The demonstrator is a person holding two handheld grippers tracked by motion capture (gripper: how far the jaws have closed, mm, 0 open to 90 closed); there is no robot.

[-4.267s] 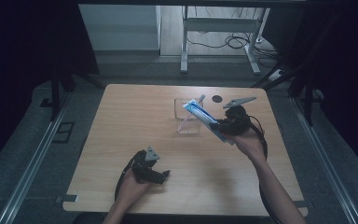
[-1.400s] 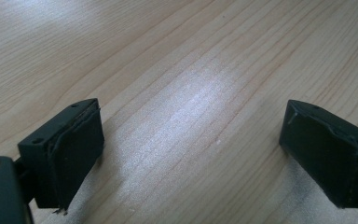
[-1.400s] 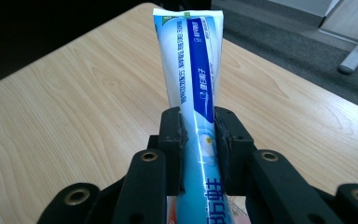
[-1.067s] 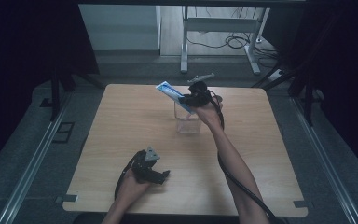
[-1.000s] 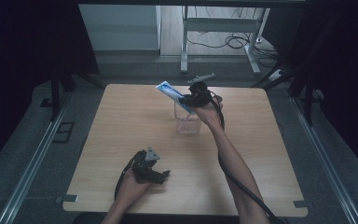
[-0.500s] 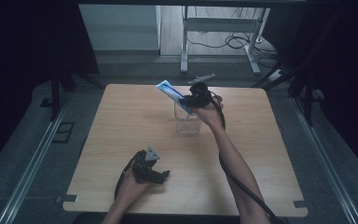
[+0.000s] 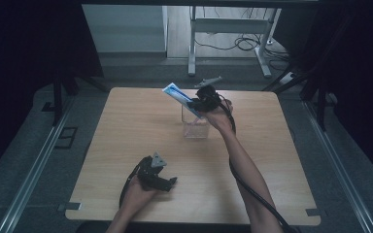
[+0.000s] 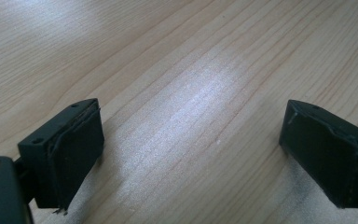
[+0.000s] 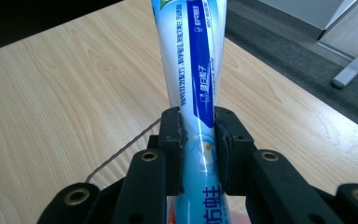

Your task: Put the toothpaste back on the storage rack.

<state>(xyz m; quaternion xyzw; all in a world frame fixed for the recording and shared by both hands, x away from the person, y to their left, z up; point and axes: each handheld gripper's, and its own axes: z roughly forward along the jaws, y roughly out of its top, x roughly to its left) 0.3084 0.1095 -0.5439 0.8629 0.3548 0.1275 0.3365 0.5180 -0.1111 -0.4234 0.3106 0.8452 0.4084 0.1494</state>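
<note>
Over the far half of the wooden counter [image 7: 126, 136], the right tongs [image 7: 197, 103] are clamped on a blue-and-white toothpaste tube [image 7: 178, 95], holding it tilted above a clear square container [image 7: 194, 125]; the pads have just squeezed a little tighter on the tube's body. The tube's flat end juts up and to the left in the high view, while its lower end (hidden behind the tongs and the hand) points toward the container's mouth. The left tongs [image 7: 158, 180] rest apart and empty on the near counter. The risks look plain: a soft tube can slide or buckle under a harder pinch, and lowered at this slant it could catch the container's rim, tipping the light container or landing beside it.
</note>
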